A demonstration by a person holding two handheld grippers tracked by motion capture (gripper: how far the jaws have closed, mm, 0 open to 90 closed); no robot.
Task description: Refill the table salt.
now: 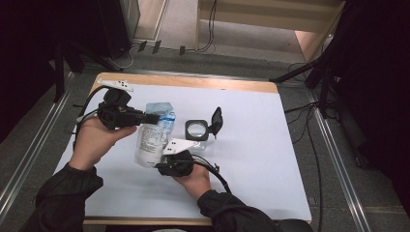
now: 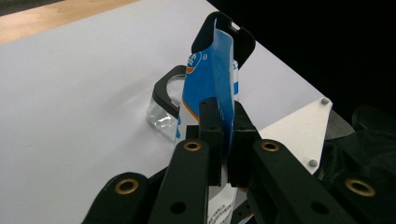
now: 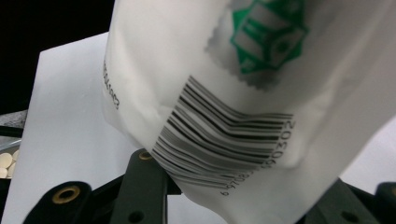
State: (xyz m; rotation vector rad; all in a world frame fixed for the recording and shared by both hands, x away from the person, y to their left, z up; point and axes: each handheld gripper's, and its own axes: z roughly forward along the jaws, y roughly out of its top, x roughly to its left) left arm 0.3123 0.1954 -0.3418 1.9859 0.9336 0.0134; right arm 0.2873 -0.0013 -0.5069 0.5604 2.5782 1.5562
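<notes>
A white pouch [image 1: 153, 137] with a blue top [image 2: 212, 74] and a barcode [image 3: 224, 144] hangs between both grippers over the white mat. My left gripper [image 1: 147, 117] is shut on the pouch's blue top edge, its pads [image 2: 211, 135] pressed on the film. My right gripper [image 1: 167, 166] is at the pouch's lower end. Its black jaw links [image 3: 140, 186] stand wide apart with the pouch over them, hiding the pads. Just right of the pouch stands a small clear container [image 1: 197, 129] [image 2: 161, 109] with its black lid [image 1: 217, 121] [image 2: 233, 39] flipped up.
The white mat [image 1: 251, 159] covers a wooden table [image 1: 193, 81], with free room to the right and front. Dark stands and cables [image 1: 314, 145] surround the table. A few white tablets [image 3: 5, 163] show at the left edge of the right gripper view.
</notes>
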